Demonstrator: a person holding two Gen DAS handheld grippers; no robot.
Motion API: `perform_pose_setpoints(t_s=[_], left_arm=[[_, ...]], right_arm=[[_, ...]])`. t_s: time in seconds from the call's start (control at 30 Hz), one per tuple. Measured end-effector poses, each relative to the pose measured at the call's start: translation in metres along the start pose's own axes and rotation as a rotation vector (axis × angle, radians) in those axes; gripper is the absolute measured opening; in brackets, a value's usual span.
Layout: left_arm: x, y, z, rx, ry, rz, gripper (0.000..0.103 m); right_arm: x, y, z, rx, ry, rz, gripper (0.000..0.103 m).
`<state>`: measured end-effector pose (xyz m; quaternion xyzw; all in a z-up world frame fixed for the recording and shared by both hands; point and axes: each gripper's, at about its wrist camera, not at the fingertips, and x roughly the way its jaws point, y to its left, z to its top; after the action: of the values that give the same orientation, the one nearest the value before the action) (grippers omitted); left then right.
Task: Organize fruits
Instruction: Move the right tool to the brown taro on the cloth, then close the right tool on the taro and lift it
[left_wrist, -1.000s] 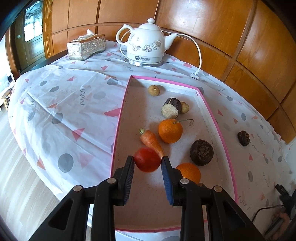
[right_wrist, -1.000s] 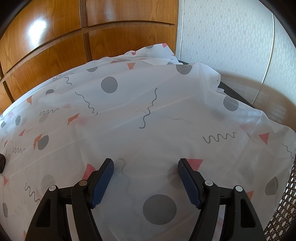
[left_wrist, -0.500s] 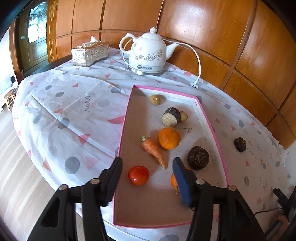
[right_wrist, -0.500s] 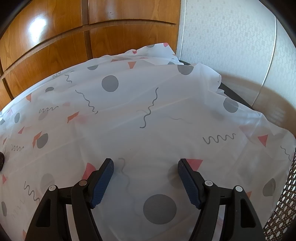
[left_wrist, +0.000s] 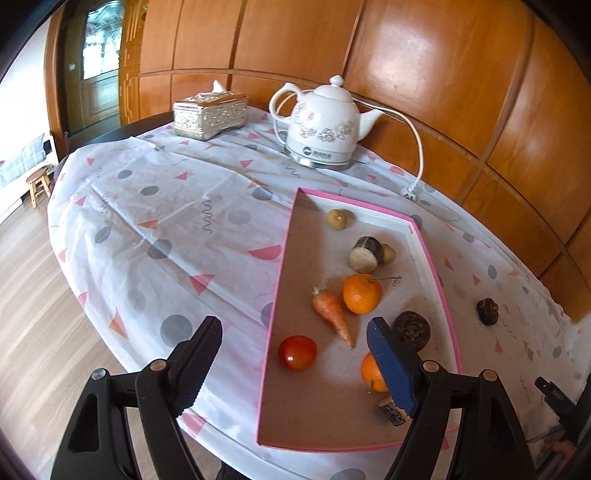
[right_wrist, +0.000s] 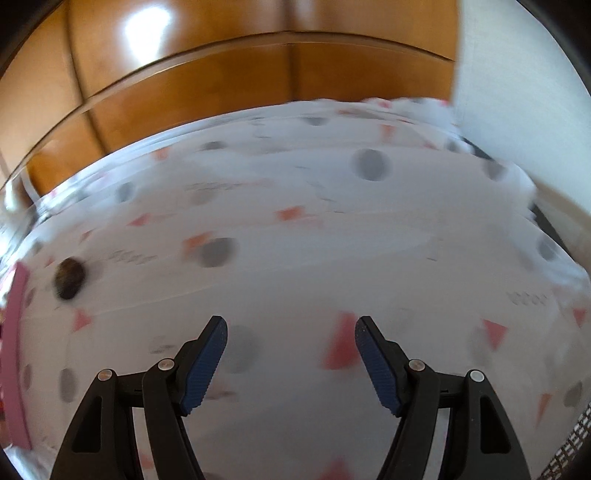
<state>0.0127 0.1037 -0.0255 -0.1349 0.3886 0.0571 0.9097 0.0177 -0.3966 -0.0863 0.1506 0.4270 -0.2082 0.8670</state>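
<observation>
Released since the earlier frame, the tomato (left_wrist: 297, 352) lies near the tray's (left_wrist: 269, 325) left rim; left tongs (left_wrist: 295, 363) have just been opening, now spread, empty; right tongs (right_wrist: 291, 363) spread, empty, near the dark fruit (right_wrist: 69, 277) outside the tray; risk: round fruit rolling if nudged.

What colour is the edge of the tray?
Pink: the tray's rim shows best in the left wrist view.

We see the left tongs (left_wrist: 295, 354) just opened off the tomato (left_wrist: 297, 352), now lying free in the tray (left_wrist: 271, 321), while the right tongs (right_wrist: 291, 341) swing leftward.
</observation>
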Motion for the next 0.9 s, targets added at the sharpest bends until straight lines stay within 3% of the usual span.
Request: perform_pose_setpoints(t_s=[0.43, 0.67, 0.9], left_arm=[[-0.005, 0.016, -0.004, -0.049, -0.005, 0.013, 0.086], [-0.006, 0.022, -0.006, -0.063, 0.003, 0.019, 0.086], [-0.003, 0.026, -0.007, -0.069, 0.011, 0.02, 0.086]], right_arm=[[0.001, 0.122, 0.009, -0.274, 0.03, 0.227, 0.073], [0.01, 0.172, 0.021, -0.39, 0.04, 0.274, 0.073], [0.03, 0.203, 0.025, -0.463, 0.073, 0.248, 0.073]])
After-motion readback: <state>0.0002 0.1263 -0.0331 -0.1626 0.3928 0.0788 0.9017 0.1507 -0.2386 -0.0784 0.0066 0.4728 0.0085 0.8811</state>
